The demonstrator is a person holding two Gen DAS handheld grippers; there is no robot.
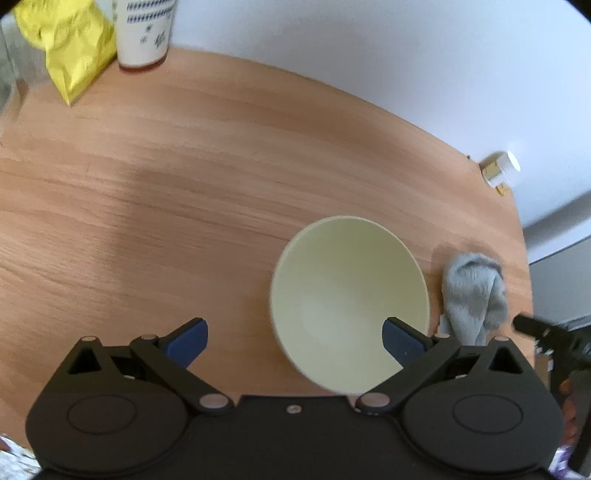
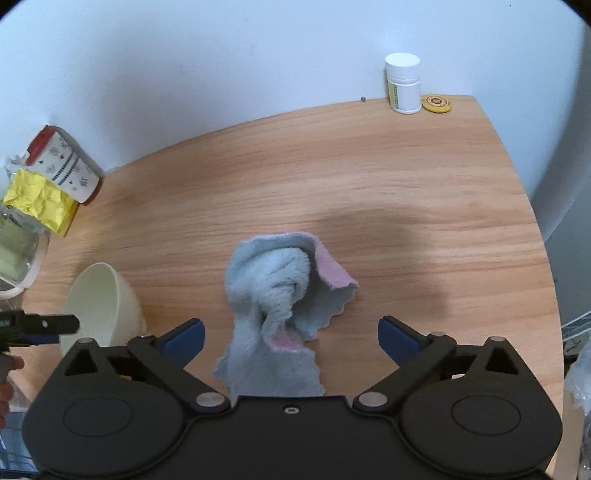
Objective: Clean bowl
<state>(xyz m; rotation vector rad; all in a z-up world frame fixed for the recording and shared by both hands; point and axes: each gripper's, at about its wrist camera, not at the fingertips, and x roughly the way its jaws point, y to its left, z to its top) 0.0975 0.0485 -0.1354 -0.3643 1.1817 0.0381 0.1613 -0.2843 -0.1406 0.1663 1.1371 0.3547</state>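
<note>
A pale cream bowl [image 1: 347,295] stands on the wooden table [image 1: 184,184], empty inside. My left gripper [image 1: 295,341] hangs above its near left side, jaws wide open, touching nothing; one blue pad [image 1: 400,339] overlaps the bowl's rim in the picture. To the bowl's right lies a crumpled grey-blue cloth [image 1: 472,295]. In the right wrist view that cloth [image 2: 277,306], pink on its underside, lies loose on the table [image 2: 406,184] below my right gripper [image 2: 291,338], which is open and holds nothing. The bowl [image 2: 99,306] shows at the left there.
At the table's far left stand a patterned white cup [image 1: 144,33] and a crumpled yellow bag [image 1: 70,48]. A white pill bottle [image 2: 403,83] and a yellow round tin [image 2: 437,103] sit by the wall at the back right. The table's right edge curves close to the cloth.
</note>
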